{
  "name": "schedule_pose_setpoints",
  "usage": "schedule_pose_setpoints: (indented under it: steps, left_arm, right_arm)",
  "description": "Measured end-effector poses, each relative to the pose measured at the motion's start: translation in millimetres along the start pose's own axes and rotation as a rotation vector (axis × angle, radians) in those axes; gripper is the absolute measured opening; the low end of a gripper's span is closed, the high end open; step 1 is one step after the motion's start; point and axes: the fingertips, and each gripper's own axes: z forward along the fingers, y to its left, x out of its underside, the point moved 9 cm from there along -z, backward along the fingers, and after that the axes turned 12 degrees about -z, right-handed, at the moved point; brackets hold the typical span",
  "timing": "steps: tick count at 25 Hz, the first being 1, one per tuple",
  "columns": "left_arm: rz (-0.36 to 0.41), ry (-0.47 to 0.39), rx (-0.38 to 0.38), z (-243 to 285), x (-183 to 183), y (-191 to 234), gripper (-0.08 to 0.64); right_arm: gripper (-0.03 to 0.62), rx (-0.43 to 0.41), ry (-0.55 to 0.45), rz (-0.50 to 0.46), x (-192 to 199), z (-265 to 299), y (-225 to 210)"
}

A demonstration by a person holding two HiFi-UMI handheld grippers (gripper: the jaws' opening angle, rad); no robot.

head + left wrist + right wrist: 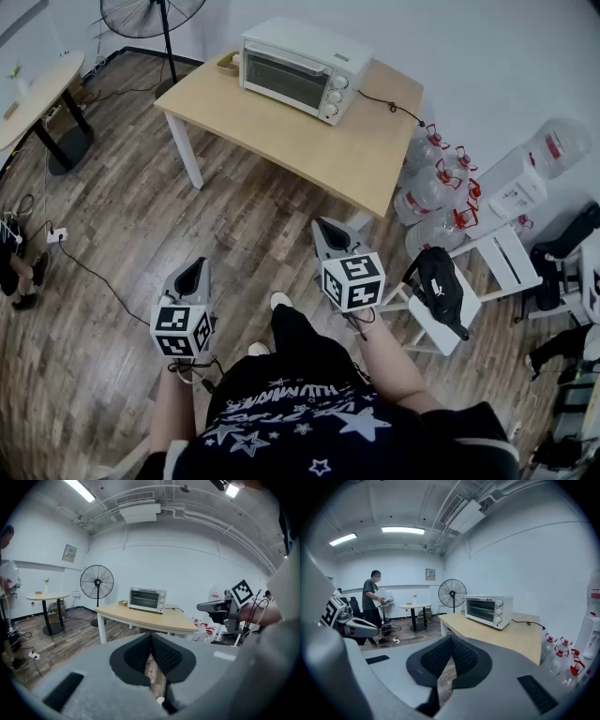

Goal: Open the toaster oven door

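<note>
One toaster oven [298, 67] is sitting, its door [284, 81] closed, at the far end of the wooden table [347, 155]. Well short of it, the left gripper [192, 274] and right gripper [328, 230] are hovering over the floor [122, 216], both clenched on nothing.

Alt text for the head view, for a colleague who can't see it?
A white toaster oven, door closed, sits at the far side of a wooden table. The person stands back from it, holding the left gripper and right gripper, both shut and empty, short of the table.
</note>
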Motion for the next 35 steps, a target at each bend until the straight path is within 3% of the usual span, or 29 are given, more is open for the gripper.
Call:
schedule_pose_setpoints:
  steps: [14,20,26,27,28,29,35]
  left_arm:
    - [0.002,0.004,0.008,-1,5,-10,0.020]
    - [-0.029,0.020,-0.003,-16,22,-6,0.020]
    - [-0.024,-0.011,-0.010,-25,14,3,0.020]
    - [-0.024,-0.016,-0.011,-25,11,4,0.020]
    - [-0.025,-0.020,-0.011,-24,9,6,0.020]
    - [-0.027,-0.022,-0.011,-24,7,8,0.020]
    - [-0.029,-0.017,-0.039,-9,-3,27,0.020]
  right_arm:
    - [0.002,0.001,0.005,-0.023,3,-11,-2]
    - [0.002,0.002,-0.039,0.053,12,-17,7]
    - [0.005,0.007,-0.106,0.113,1,-15,14]
    - [0.014,-0.001,-0.107,0.109,-1,-12,15]
    - [0.077,-0.013,-0.105,0.108,-3,-8,16]
    - [0.101,-0.024,-0.102,0.112,-5,-4,16]
    - [0.185,-0.071,-0.089,0.147,-10,37,13]
